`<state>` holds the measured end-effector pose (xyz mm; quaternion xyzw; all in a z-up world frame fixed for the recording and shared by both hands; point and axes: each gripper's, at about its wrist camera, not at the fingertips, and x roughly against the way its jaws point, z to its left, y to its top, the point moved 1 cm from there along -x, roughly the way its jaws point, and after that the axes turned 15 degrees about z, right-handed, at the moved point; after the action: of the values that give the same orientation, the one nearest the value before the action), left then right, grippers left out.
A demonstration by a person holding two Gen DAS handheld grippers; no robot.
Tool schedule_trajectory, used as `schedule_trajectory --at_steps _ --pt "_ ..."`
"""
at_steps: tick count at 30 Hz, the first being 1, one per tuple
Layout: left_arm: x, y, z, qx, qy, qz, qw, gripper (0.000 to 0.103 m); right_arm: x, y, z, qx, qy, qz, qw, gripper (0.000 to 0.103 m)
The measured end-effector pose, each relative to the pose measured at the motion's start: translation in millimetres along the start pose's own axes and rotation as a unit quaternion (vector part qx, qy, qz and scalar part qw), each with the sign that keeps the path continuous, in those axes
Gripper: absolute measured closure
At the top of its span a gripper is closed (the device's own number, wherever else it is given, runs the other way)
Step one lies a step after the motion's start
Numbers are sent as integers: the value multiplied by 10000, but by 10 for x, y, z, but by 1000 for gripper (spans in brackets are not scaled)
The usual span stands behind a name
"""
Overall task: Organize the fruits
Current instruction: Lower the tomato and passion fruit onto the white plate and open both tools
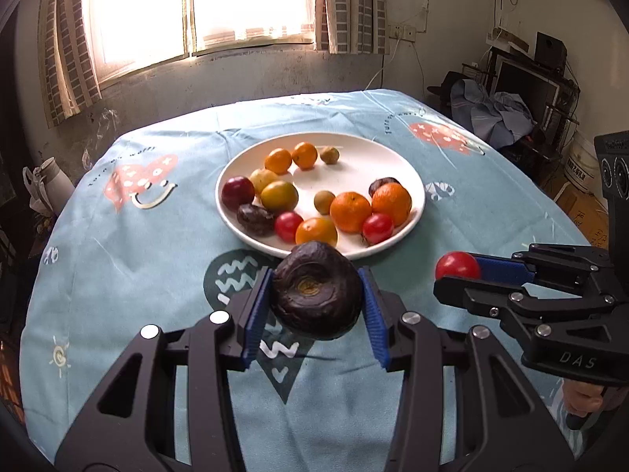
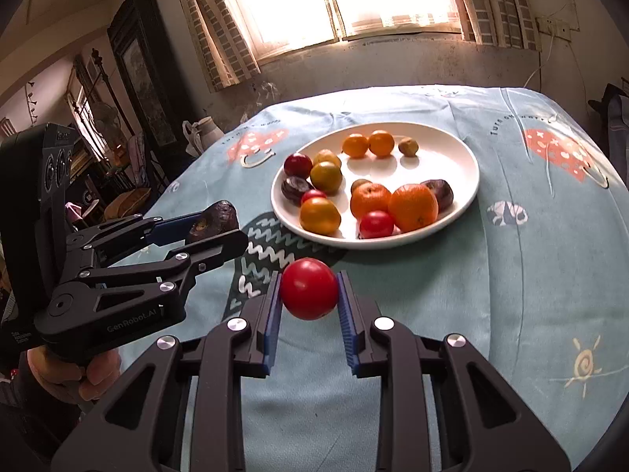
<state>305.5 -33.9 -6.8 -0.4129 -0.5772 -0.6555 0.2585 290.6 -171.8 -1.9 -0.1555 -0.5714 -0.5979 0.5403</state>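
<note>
Sunlit window and patterned curtains behind; round table (image 1: 118, 244) under a pale blue printed cloth. I list what I see:

- White plate (image 1: 393, 149), table centre toward the window edge: oranges, small yellow-green fruits, red tomatoes, dark wrinkled fruits.
- My left gripper (image 1: 317, 303), raised over the near edge: blue pads clamped on a dark wrinkled fruit (image 1: 316, 291), stem scar facing the camera; held clear of the cloth, just short of the plate's near rim.
- My right gripper (image 2: 308, 295), beside it to the right: pads pressed tight on a red tomato (image 2: 309, 288), also off the cloth.
- A hand (image 2: 78, 373) grips the left handle.
</note>
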Motion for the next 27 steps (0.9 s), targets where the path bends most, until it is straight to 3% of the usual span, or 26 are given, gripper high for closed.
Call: schedule_trajectory --at_steps 3,8,13,19,20,22,23,25,26,27 --pt "57 302 110 95 -173 -71 9998 58 109 288 -46 -48 -88 -359 9993 75" --pt "-130 911 248 202 -28 -148 9997 58 105 799 -296 -282 -336 -803 9958 75" --pt "-672 1356 389 395 -28 161 9991 58 -274 1137 -574 -352 -599 -541 9961 75" --pt "-1157 1425 471 556 -52 502 9972 56 -715 1183 -732 -324 -677 -73 9972 75" --pt "-1160 1396 474 567 -72 508 9971 52 -742 1176 -727 -310 -685 -8 9972 72" --pt "-1083 1343 468 594 71 454 9972 15 -719 1144 -684 -315 -865 36 9957 49" --pt "-999 1304 466 609 184 362 9973 10 -656 1113 -652 -314 -994 -77 9945 35" --pt "-776 1184 472 640 283 219 9973 7 -473 1004 -552 -183 -1085 -324 9934 28" --pt "-649 1098 476 652 275 175 9973 7 -378 947 -513 -108 -1071 -371 9935 19" --pt "-527 994 465 650 272 137 9974 6 -283 868 -459 -48 -1066 -404 9935 2"
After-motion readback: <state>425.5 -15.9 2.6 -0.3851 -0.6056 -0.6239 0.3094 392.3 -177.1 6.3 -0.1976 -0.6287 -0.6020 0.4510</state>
